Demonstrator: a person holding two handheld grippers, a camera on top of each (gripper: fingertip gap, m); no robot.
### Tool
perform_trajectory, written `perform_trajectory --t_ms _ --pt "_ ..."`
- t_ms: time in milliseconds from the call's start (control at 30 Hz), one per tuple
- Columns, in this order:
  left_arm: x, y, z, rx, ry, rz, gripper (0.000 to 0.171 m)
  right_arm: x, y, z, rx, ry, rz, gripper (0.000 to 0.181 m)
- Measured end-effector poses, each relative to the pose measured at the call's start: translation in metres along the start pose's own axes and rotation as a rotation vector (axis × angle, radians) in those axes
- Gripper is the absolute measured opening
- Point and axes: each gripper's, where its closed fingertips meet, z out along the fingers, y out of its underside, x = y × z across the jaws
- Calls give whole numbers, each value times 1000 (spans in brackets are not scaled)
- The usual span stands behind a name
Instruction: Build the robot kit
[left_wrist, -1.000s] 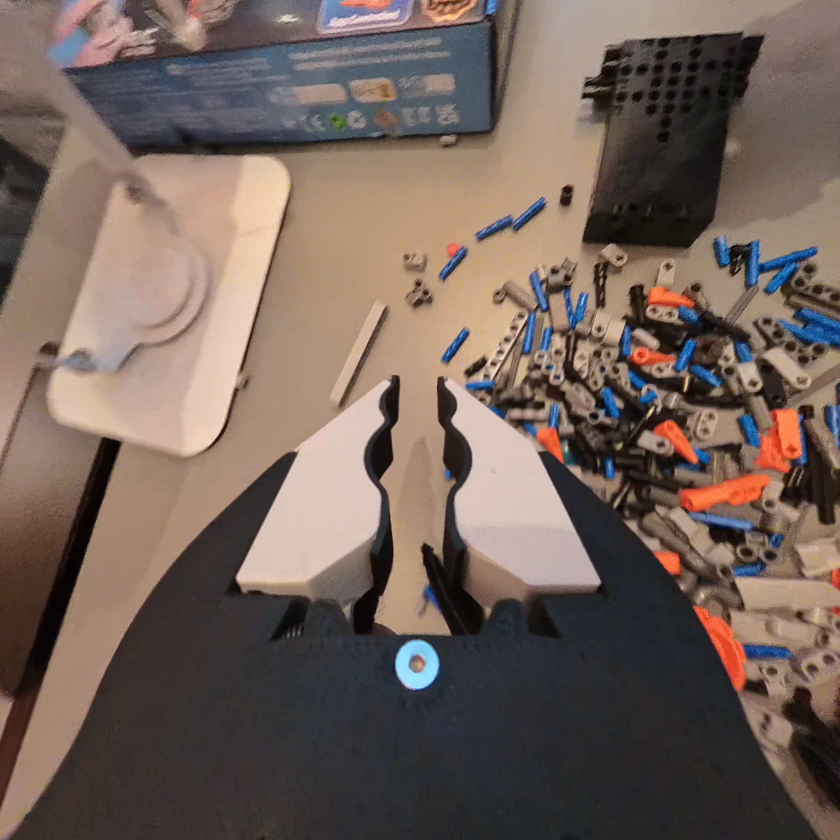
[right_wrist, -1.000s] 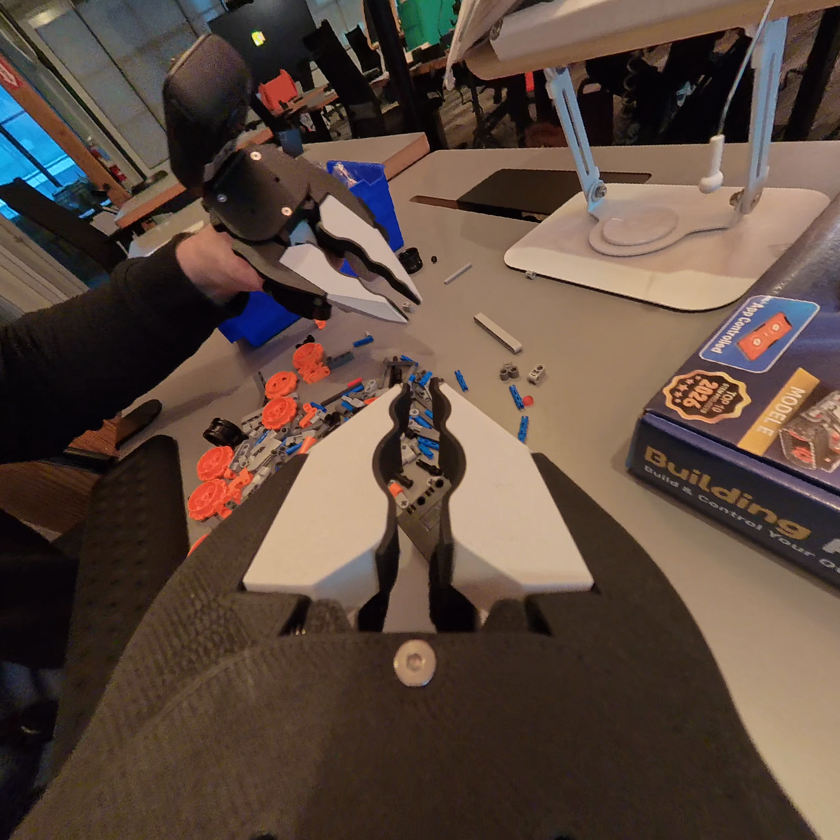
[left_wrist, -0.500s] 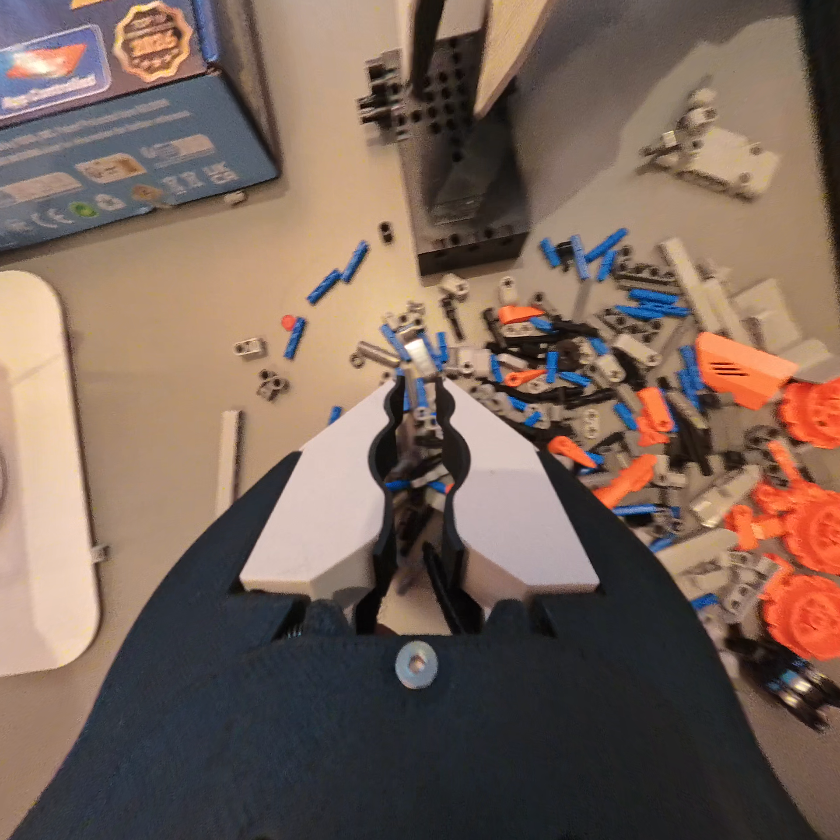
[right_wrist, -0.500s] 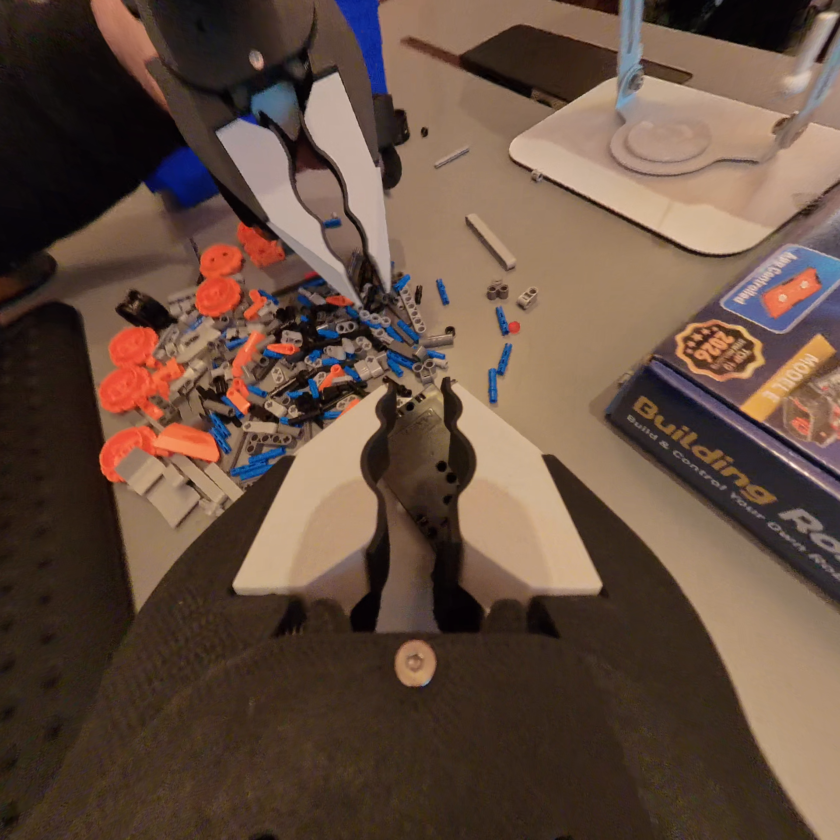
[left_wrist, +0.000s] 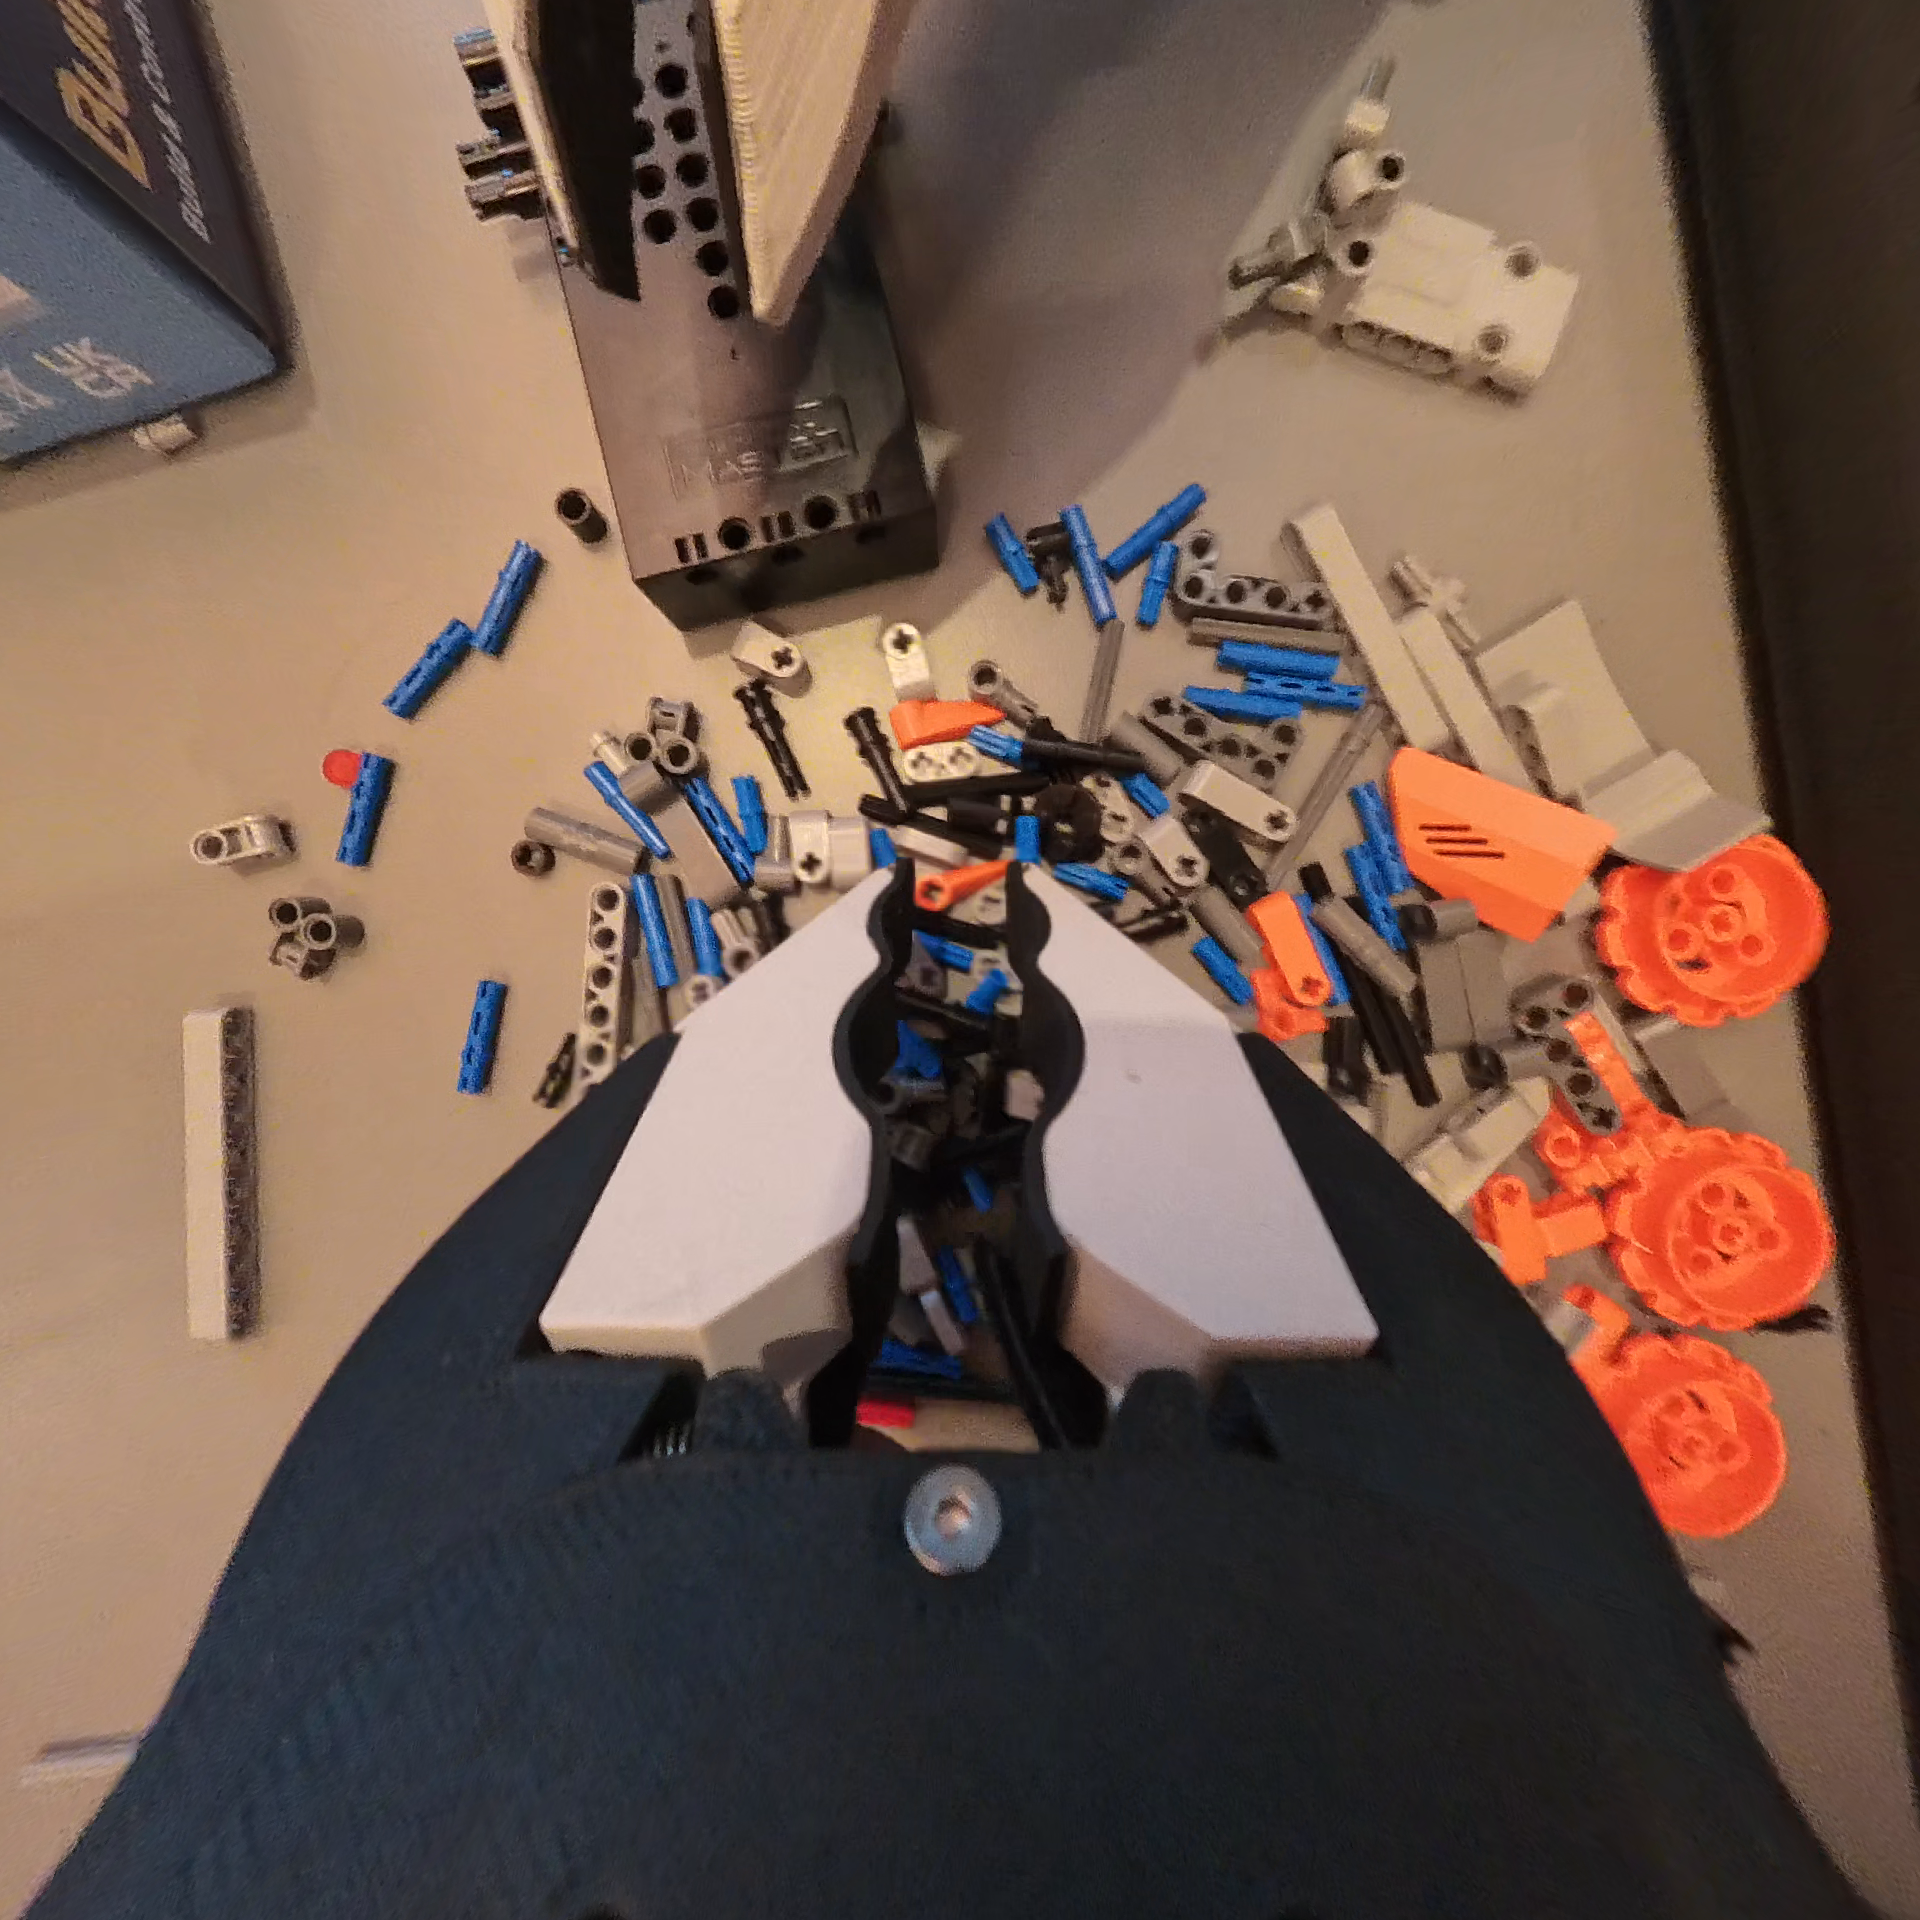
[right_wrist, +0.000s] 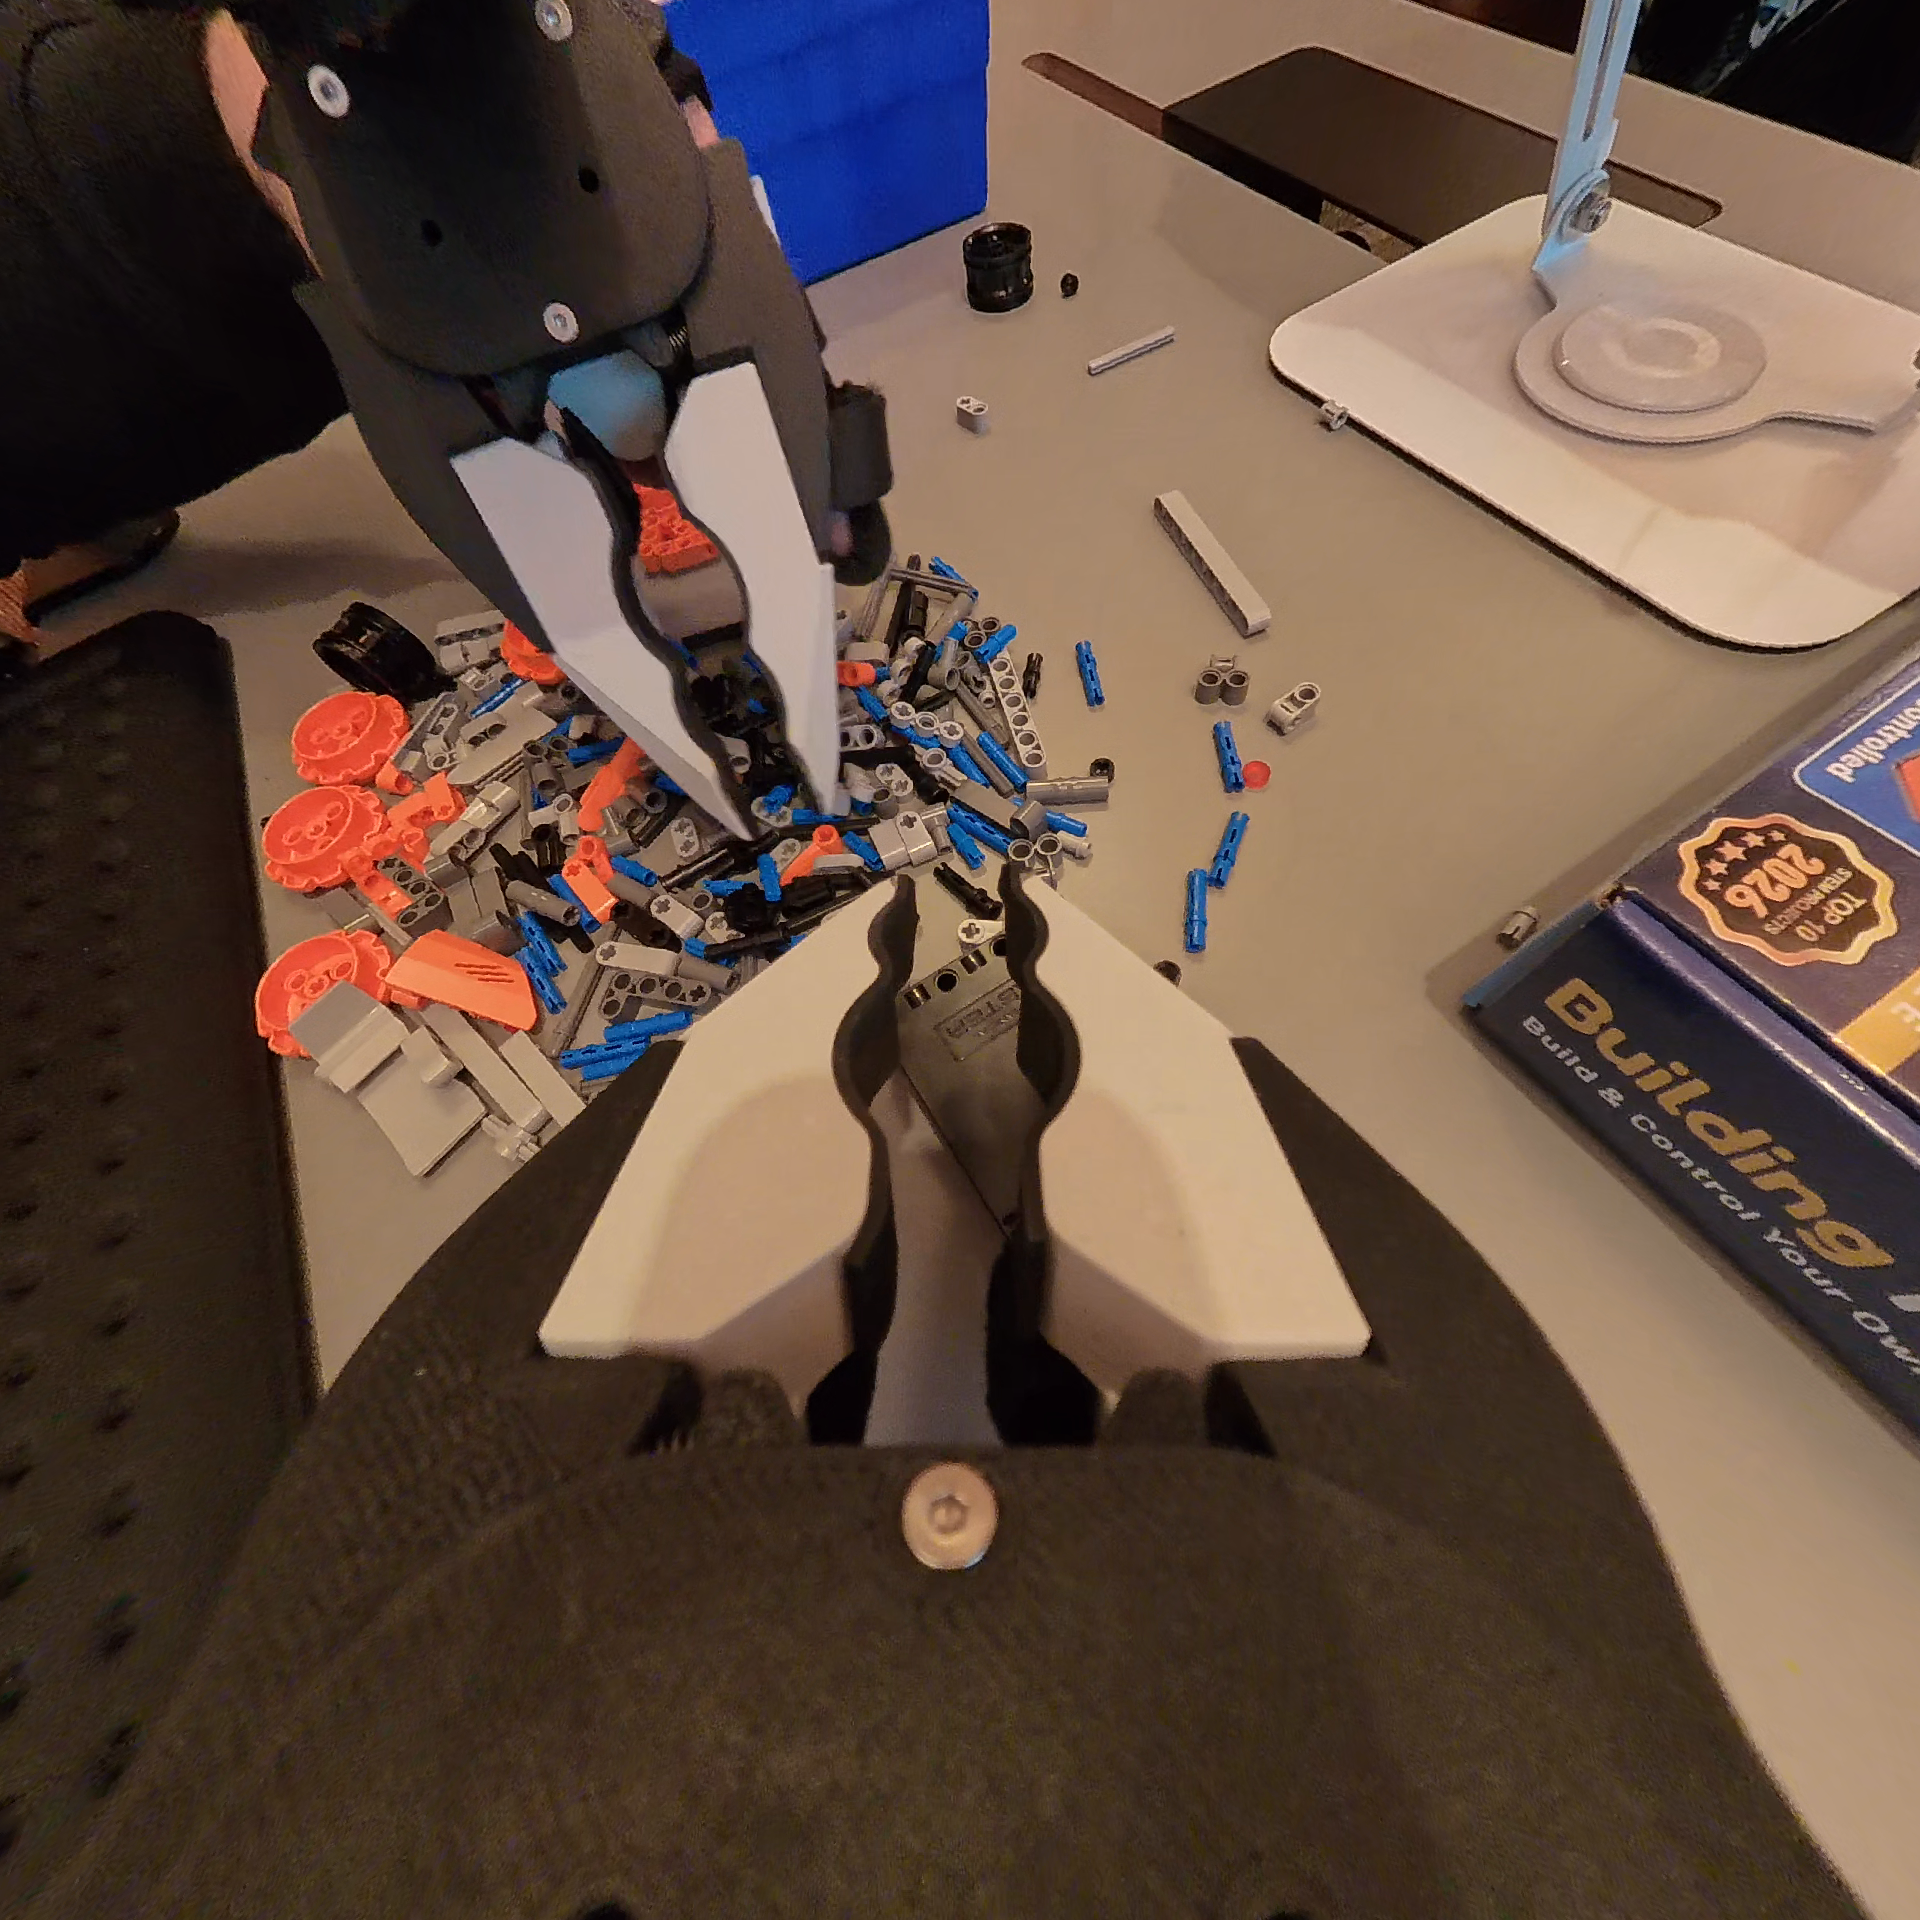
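Table (right_wrist: 1351, 831) is covered on one side by a blue box (right_wrist: 1714, 1039) and a white stand base (right_wrist: 1558, 499).

Right gripper (right_wrist: 956, 894): jaws are set a narrow way apart and closed on a black block (right_wrist: 966, 1049). It is gripped by its holed end, with the other end low over the table just beside the pile.

Left gripper (left_wrist: 961, 883): it is pointed straight down, with its tips pushed into the pile of small parts (left_wrist: 1039, 790). A narrow gap is left between the jaws. An orange piece (left_wrist: 956, 883) is seen at the tips, but no firm hold on it can be made out.

Per view:
- Left wrist only: the block's rows of holes and its socket end, three orange wheels (left_wrist: 1714, 925) and a light grey motor unit (left_wrist: 1403, 301) (both hidden from the right wrist).
- Right wrist only: the left gripper's outside, a blue bin (right_wrist: 862, 125) and a black tyre (right_wrist: 997, 265).
- Both: a grey beam (left_wrist: 218, 1164) and a red stud (left_wrist: 338, 769), lying apart from the pile.
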Motion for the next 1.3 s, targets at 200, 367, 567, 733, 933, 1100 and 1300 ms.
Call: perform_trajectory --t_ms 200,367,567,733,933,1100,1300 --pt "18 11 -8 -3 65 14 14 -5 -4 -1 14 -14 -11 15" --pt "16 27 -7 -71 45 5 16 -3 -4 -2 16 -10 -7 15" --pt "19 53 -25 -100 34 -77 17 -5 -3 -2 12 -16 -8 14" --pt "7 61 -45 -63 -61 -117 19 -4 -3 -2 14 -17 -5 14" --pt "6 56 -40 -44 -72 -119 16 -4 -1 0 8 -17 -2 14" --pt "1 61 -36 -55 -83 -123 13 -3 -1 0 11 -19 2 14" --pt "9 60 -37 -37 -37 -87 12 -5 -1 2 6 -26 -3 13"
